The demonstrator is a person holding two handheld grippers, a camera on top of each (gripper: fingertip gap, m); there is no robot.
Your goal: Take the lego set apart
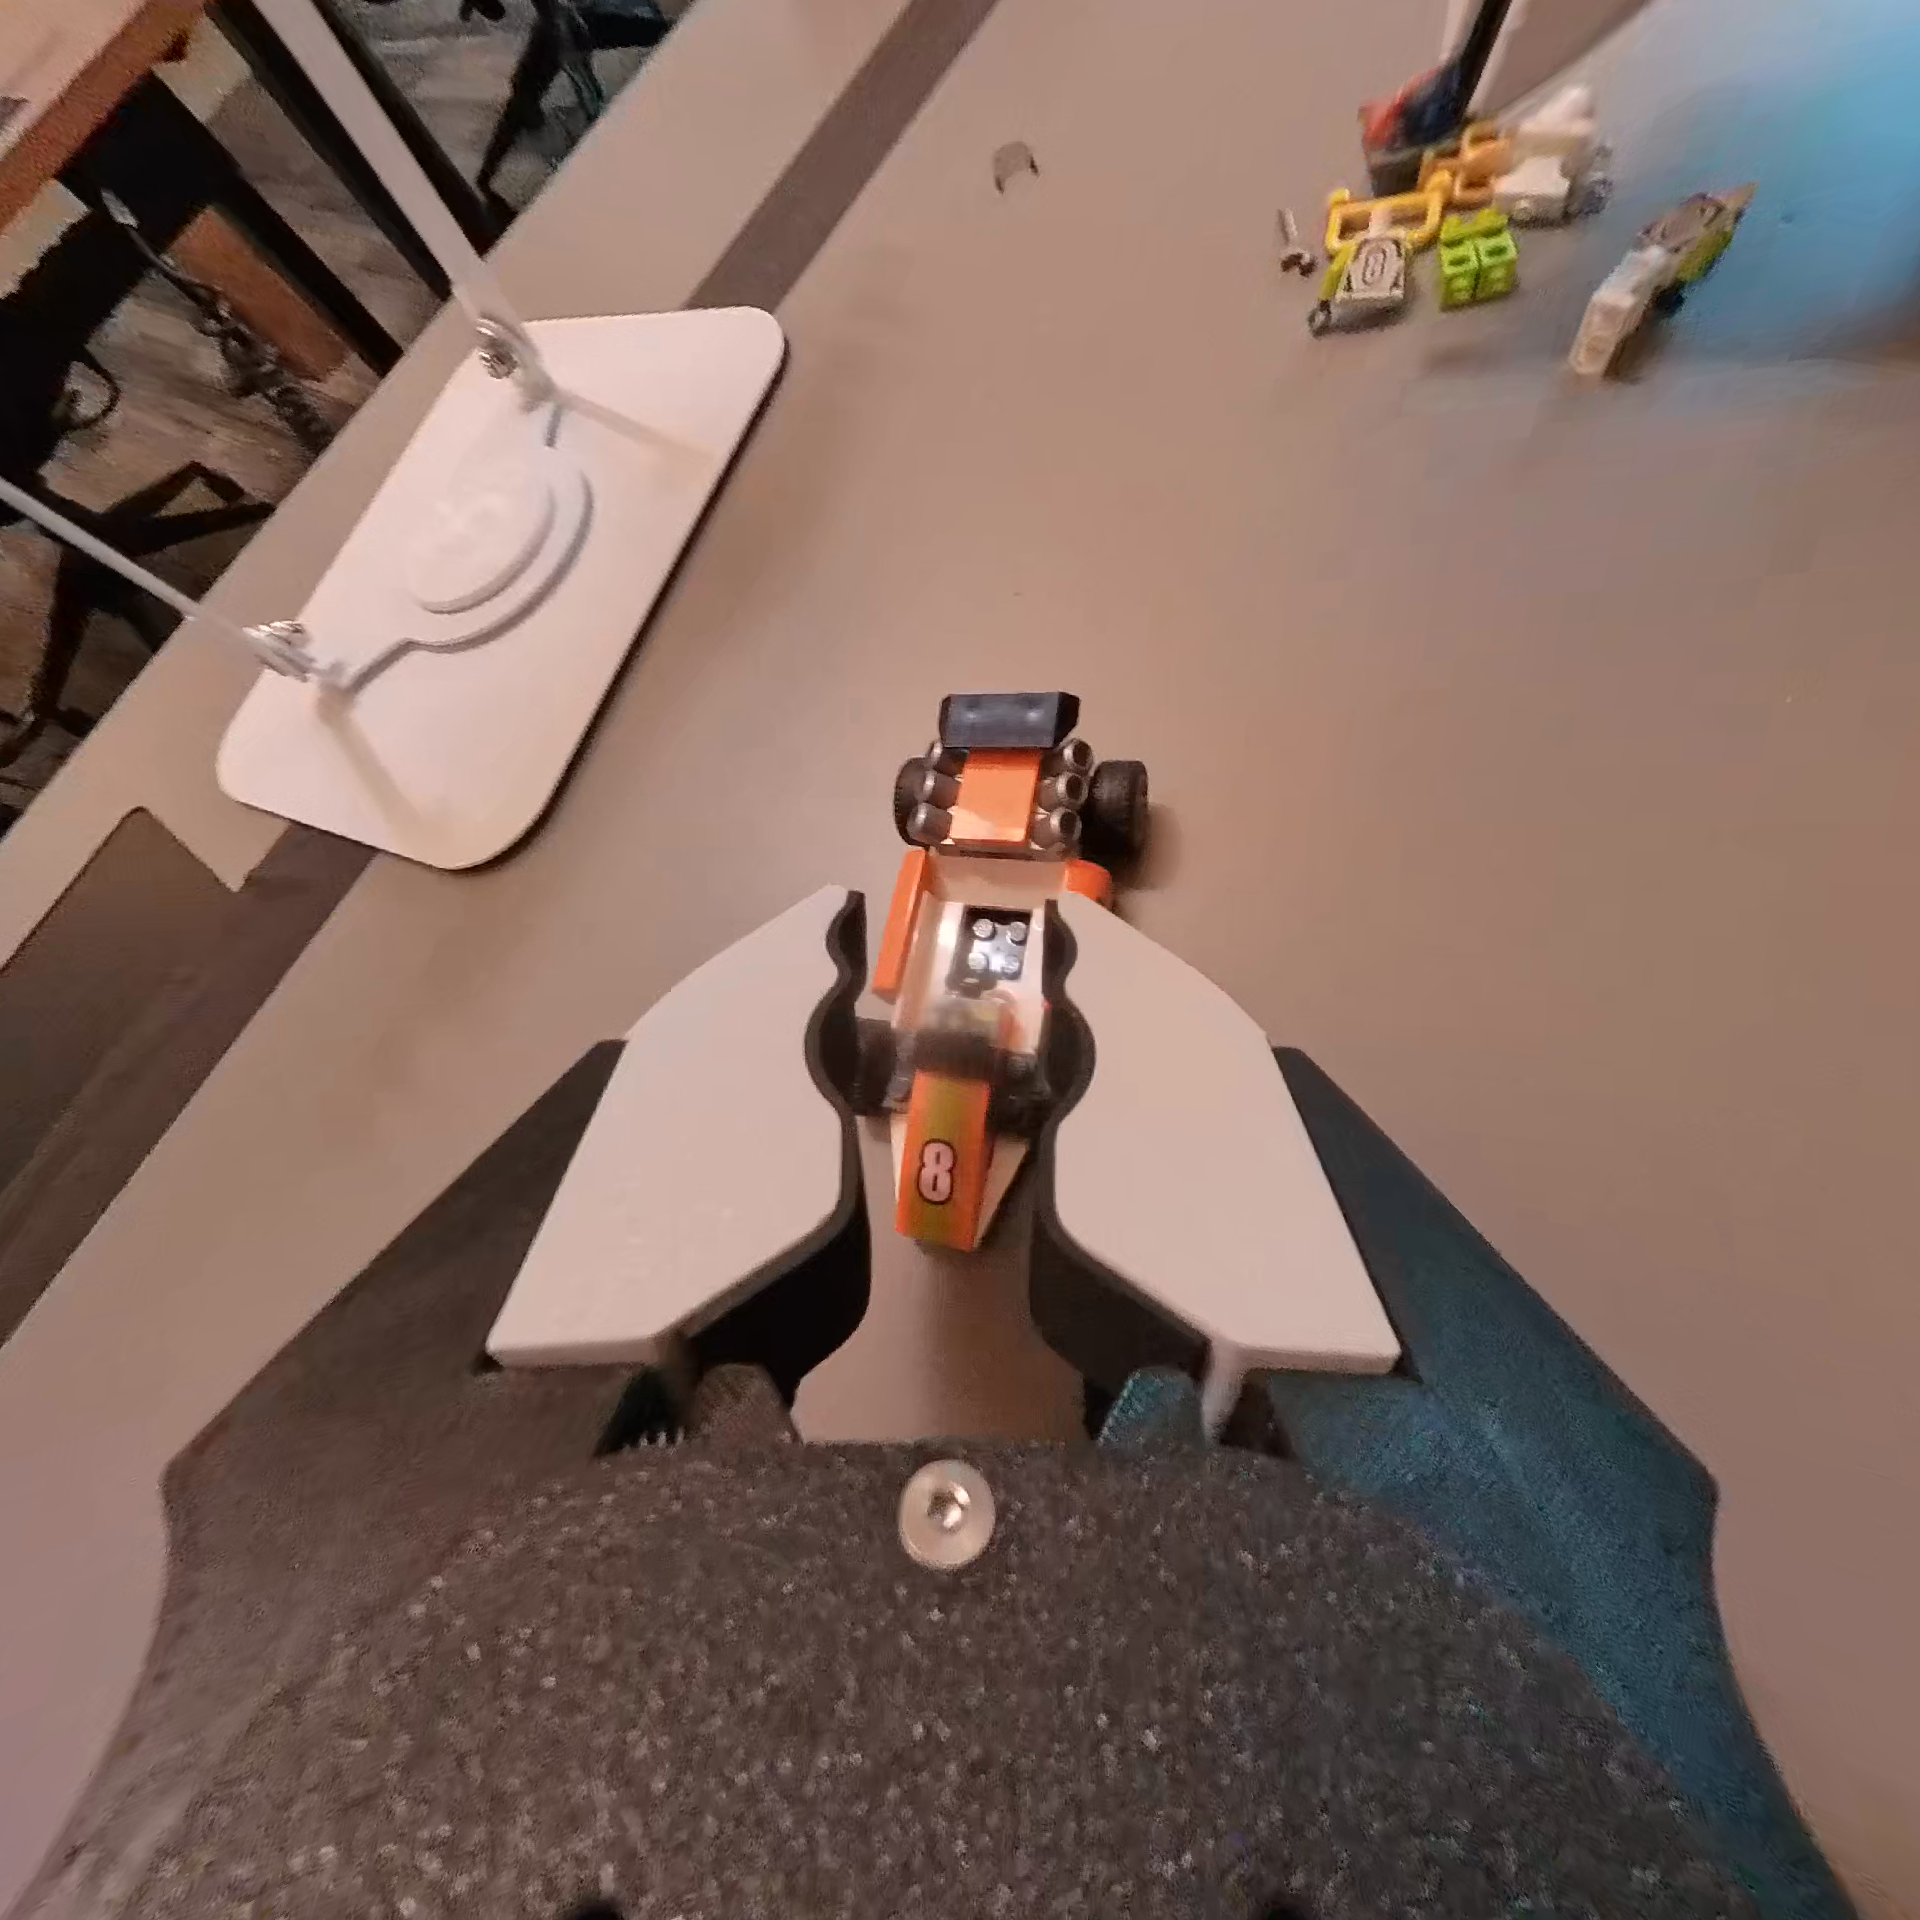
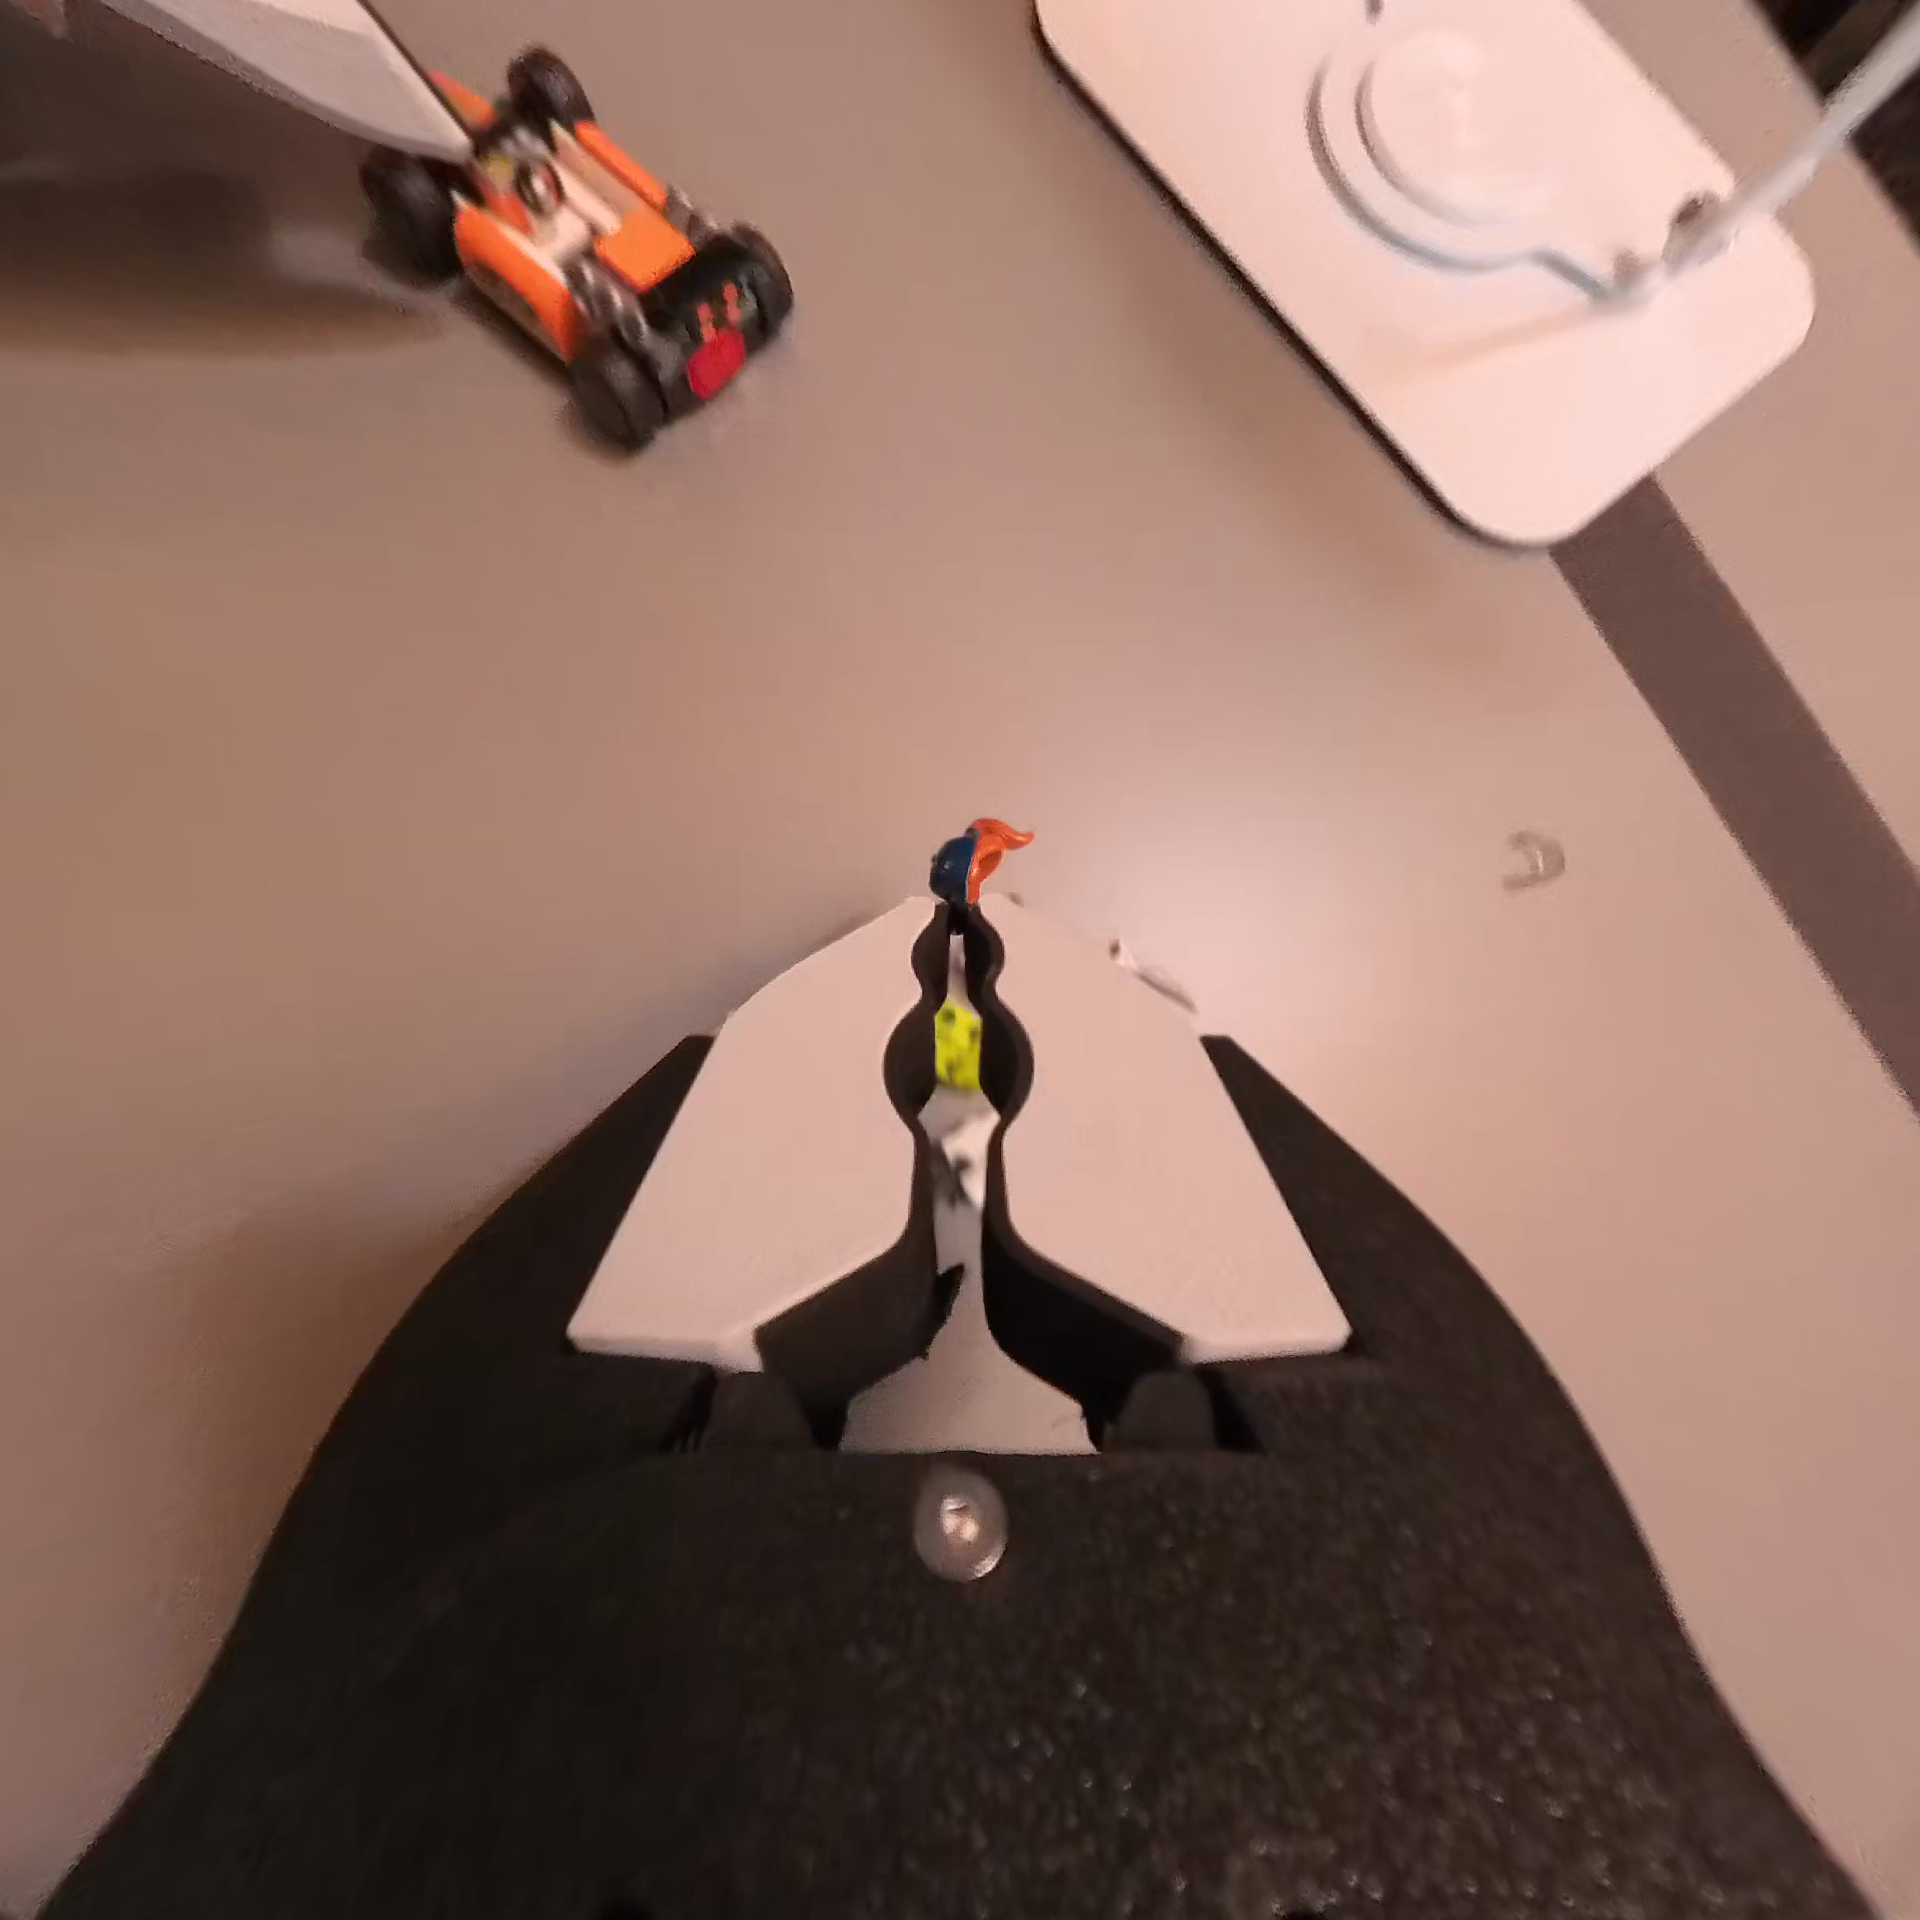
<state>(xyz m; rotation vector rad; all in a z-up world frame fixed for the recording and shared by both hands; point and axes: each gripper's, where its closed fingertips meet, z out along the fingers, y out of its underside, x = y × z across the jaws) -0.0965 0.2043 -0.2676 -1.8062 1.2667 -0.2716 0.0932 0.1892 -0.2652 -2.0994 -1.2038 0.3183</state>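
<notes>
An orange and white lego race car (image 1: 997, 800) with black wheels stands on the grey table. My left gripper (image 1: 958, 920) is shut on the car's middle, with the nose pointing back between the fingers. The car also shows in the right wrist view (image 2: 582, 239), with one left finger (image 2: 312, 62) against it. My right gripper (image 2: 961, 909) is shut on a small lego figure (image 2: 958, 1049) with a yellow-green and white body. Its orange hair piece (image 2: 995, 840) and a blue part stick out past the fingertips. The gripper holds it above the table, away from the car.
A white stand base (image 1: 499, 582) with thin rods sits near the table's left edge and shows in the right wrist view (image 2: 1434, 239). A pile of loose lego pieces (image 1: 1455, 218) lies far right. A small clear piece (image 2: 1532, 862) lies on the table. The left gripper's tips are roughly 20 cm from the right gripper's.
</notes>
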